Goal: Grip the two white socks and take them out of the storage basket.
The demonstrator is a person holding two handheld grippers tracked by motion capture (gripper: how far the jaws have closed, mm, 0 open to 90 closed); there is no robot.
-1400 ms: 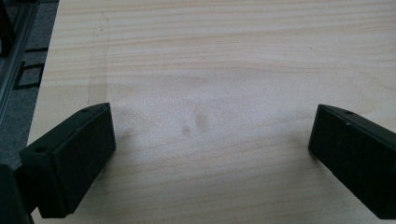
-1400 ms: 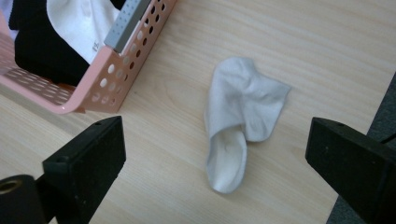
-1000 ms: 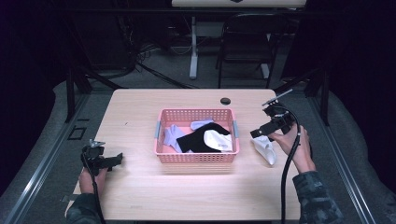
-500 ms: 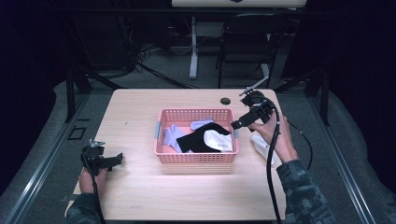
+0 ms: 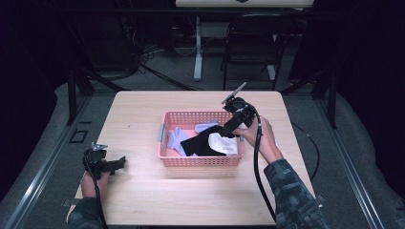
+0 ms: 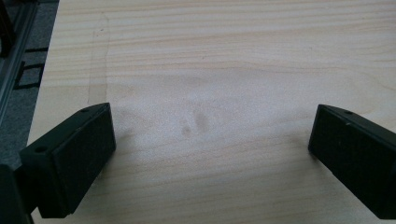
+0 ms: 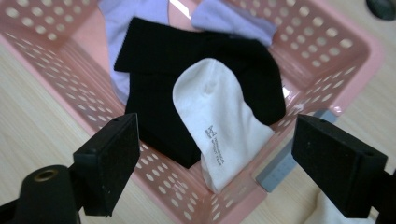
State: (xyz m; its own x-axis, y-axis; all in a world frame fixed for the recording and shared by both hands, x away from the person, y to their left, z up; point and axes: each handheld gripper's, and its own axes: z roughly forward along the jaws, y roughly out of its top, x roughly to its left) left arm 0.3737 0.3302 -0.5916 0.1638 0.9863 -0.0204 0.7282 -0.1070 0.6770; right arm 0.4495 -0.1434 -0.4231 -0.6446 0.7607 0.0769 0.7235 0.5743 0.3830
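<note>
- Looking down from the high view, a pale wooden table [image 5: 143,191] carries a pink basket [image 5: 200,160] near its middle. Inside the basket lie a black sock [image 5: 203,143], a white sock [image 5: 224,143] overlapping its right part, and lilac socks [image 5: 175,139] toward the left wall. The right gripper [image 5: 228,131] hangs over the basket's right end, its tips above the white sock, with the person's right hand [image 5: 260,136] gripping it from the right and a black cable trailing down past the sleeve. The left gripper [image 5: 119,163] rests at the table's near left edge, well apart from the basket, held by the left hand [image 5: 93,181].
- Along the left gripper view, the two black jaws stand wide, one at each lower corner, with bare wood grain between them and nothing held. A strip of grey floor [image 6: 18,70] shows past the table edge at the left.
- Along the right gripper view, the jaws have just been closing a little, yet they stand well apart and do not touch any cloth. Below and between them sits the white sock [image 7: 219,126], printed with a small dark logo, lying across the black sock [image 7: 159,70]. Lilac socks [image 7: 126,18] peek out beyond the black one. The basket's perforated pink wall [image 7: 51,51] runs behind the left jaw, and a grey handle [image 7: 280,163] on the rim sits just inside the right jaw. More white cloth [image 7: 327,212] lies on the table outside the basket, at the lower right.
</note>
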